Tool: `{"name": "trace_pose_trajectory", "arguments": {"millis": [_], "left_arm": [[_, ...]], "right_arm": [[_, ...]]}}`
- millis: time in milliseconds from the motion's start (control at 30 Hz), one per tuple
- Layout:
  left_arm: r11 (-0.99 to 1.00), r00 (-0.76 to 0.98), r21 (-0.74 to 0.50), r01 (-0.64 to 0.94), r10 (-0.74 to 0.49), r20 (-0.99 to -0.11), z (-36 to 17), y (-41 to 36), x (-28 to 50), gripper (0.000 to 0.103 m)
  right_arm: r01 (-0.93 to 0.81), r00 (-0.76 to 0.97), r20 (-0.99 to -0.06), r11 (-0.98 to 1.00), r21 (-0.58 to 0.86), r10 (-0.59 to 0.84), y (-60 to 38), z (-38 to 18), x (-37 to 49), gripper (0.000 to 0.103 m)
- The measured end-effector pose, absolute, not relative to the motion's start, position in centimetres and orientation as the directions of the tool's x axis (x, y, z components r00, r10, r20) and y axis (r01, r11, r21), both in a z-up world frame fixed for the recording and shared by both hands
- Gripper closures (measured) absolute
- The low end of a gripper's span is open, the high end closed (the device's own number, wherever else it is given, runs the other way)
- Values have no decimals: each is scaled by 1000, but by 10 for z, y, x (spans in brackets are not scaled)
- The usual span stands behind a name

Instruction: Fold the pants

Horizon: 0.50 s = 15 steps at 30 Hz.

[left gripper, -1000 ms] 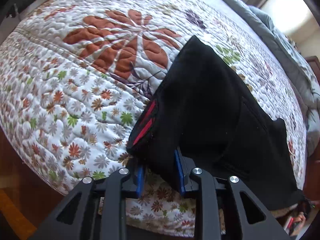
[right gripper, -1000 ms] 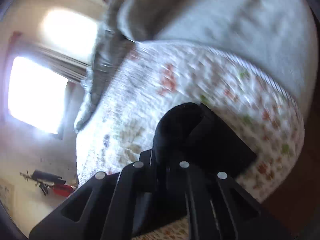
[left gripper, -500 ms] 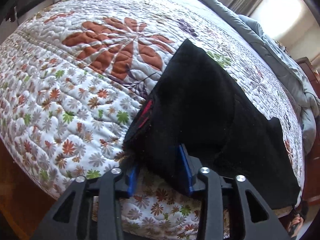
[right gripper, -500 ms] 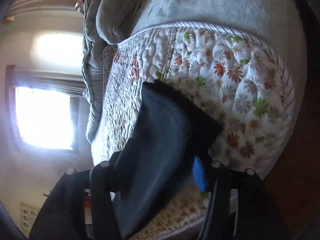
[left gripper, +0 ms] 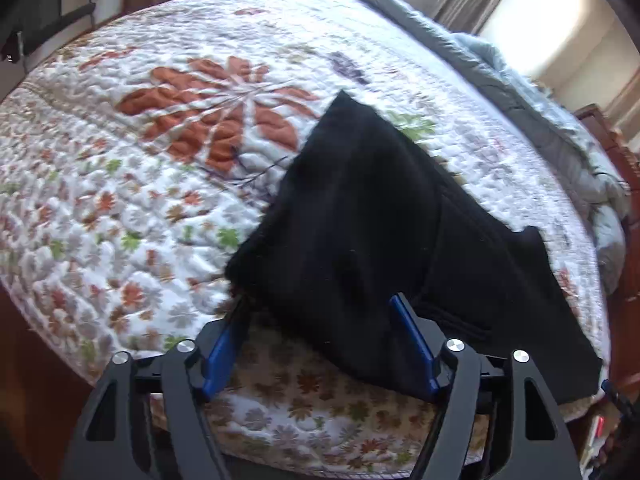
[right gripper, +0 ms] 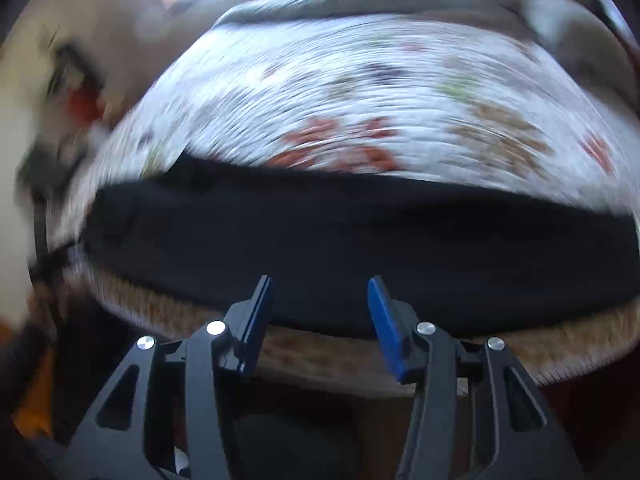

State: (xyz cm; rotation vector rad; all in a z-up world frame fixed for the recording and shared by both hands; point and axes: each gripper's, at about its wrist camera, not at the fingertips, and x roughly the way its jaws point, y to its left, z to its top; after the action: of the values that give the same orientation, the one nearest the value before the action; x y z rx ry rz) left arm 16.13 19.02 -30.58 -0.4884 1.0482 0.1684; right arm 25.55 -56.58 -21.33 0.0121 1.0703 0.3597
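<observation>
Left wrist view is mostly bed: a big white quilt (left gripper: 132, 200) with small orange, green and grey leaf prints and one huge rust-orange flower near the middle. A grey-blue comforter (left gripper: 560, 128) is bunched along its far edge, below a bright window with curtains. The black pants (left gripper: 380, 220) lie on the quilt at the near edge, folded over into a rough wedge whose point aims toward the big flower, with a flatter layer spreading off to the right. No label, brand or writing on them that I can read from here.

Smaller stuff: the left gripper (left gripper: 320, 324) has its blue-padded jaws opening. The thick near fold of the pants sits between them, but the left pad is clear of the cloth, so it's let go.

Right wrist view is super motion-blurred. The pants (right gripper: 360, 240) show up as a wide dark band across the quilt (right gripper: 360, 92). The right gripper (right gripper: 320, 304) hangs just off the bed edge, jaws closing a bit, nothing between the blue pads.
</observation>
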Motion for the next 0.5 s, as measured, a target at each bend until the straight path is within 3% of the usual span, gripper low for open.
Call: {"name": "trace_pose_trajectory", "arguments": {"millis": [133, 233, 333, 433, 500], "left_arm": [[906, 419, -218, -361, -52, -907, -311, 184, 169, 30], [920, 379, -157, -359, -11, -925, -311, 178, 169, 31], [921, 370, -168, -352, -28, -929, -310, 180, 168, 31], [907, 409, -225, -357, -65, -910, -303, 191, 162, 32], [901, 454, -156, -406, 50, -890, -288, 198, 150, 33]], "right_arm": [[-481, 373, -894, 876, 44, 249, -457, -247, 260, 56], [-504, 293, -935, 863, 25, 198, -436, -284, 273, 54], [-467, 222, -944, 877, 116, 243, -443, -276, 290, 54], [-452, 226, -891, 852, 262, 394, -447, -237, 308, 53], [-449, 225, -852, 826, 340, 473, -438, -221, 328, 53]]}}
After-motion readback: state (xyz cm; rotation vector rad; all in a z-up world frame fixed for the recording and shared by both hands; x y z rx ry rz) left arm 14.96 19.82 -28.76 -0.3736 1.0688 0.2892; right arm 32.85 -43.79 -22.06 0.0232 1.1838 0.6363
